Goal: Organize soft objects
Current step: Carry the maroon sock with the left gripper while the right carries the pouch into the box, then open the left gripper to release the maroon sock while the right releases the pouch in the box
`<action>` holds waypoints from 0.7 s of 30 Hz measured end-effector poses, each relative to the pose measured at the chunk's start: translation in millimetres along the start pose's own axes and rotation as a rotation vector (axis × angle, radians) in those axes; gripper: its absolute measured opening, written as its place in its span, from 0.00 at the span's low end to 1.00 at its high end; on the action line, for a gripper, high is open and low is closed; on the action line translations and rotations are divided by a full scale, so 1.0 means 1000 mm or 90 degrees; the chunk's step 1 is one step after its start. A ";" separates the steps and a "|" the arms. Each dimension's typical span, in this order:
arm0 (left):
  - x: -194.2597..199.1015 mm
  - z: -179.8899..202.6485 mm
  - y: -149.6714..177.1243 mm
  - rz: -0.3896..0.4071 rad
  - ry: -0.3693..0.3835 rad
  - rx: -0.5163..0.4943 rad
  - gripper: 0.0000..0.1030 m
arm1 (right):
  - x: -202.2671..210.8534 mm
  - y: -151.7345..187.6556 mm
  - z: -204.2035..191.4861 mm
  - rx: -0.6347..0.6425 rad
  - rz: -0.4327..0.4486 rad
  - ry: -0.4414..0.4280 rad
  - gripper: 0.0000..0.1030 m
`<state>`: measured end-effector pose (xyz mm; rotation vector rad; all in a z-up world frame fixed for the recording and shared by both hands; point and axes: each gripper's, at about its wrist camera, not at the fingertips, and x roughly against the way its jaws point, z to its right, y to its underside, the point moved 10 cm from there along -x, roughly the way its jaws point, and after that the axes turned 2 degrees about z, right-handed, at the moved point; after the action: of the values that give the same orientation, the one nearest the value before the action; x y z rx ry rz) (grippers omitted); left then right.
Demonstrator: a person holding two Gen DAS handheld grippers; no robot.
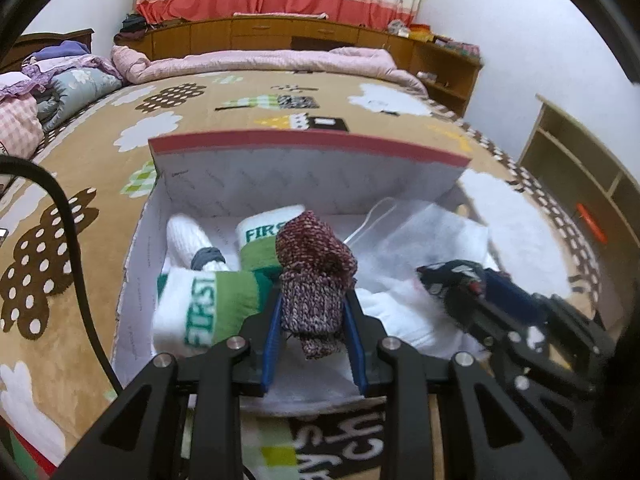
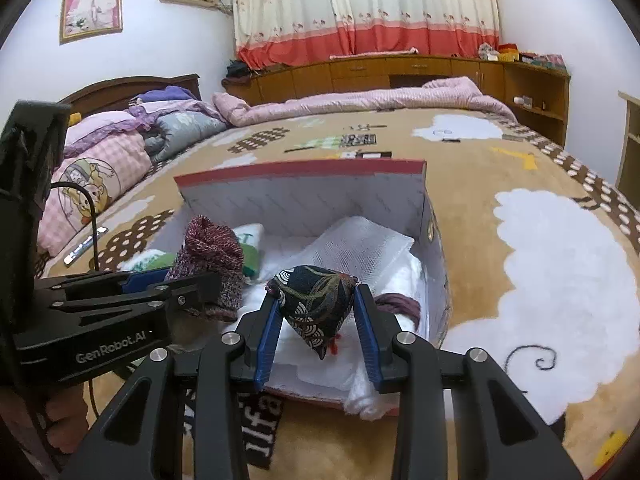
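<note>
Two soft things hang over the box (image 1: 308, 140): the left hand-held gripper (image 1: 312, 300) pinches a limp knit sock (image 1: 316, 264), the right hand-held gripper (image 2: 316, 308) a light patterned pouch (image 2: 316, 300), squeezed mid-body.

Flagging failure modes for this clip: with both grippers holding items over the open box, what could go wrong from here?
1. The left gripper pinches the maroon knitted sock only near its lower end; the bunched top could flop past the green-and-white socks.
2. The right gripper grips the dark patterned fabric pouch by its sloping sides, so it may slip.
3. The grippers are close together over the white-lined cardboard box and might collide.
</note>
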<state>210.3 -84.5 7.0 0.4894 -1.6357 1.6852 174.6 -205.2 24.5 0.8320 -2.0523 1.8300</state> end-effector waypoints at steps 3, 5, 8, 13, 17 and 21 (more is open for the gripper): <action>-0.011 -0.004 0.002 -0.009 0.001 0.005 0.30 | -0.008 0.003 0.003 -0.012 -0.007 -0.004 0.36; -0.014 -0.005 0.002 -0.009 0.002 0.003 0.30 | -0.012 0.004 0.005 -0.015 -0.008 -0.004 0.36; -0.017 -0.005 0.002 -0.008 0.002 -0.001 0.30 | -0.016 0.005 0.006 -0.010 -0.009 -0.001 0.36; -0.015 -0.005 0.004 -0.006 0.004 -0.002 0.30 | -0.017 0.008 0.006 -0.007 -0.010 0.003 0.36; -0.010 -0.002 0.002 -0.004 0.007 -0.006 0.30 | -0.016 0.006 0.004 -0.010 -0.010 -0.004 0.40; -0.004 0.001 -0.001 0.005 0.004 -0.010 0.37 | -0.012 0.003 0.005 -0.022 -0.006 -0.012 0.48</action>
<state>213.3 -86.5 4.7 0.4695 -1.6469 1.6762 183.6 -207.3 14.0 0.8517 -2.0806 1.7834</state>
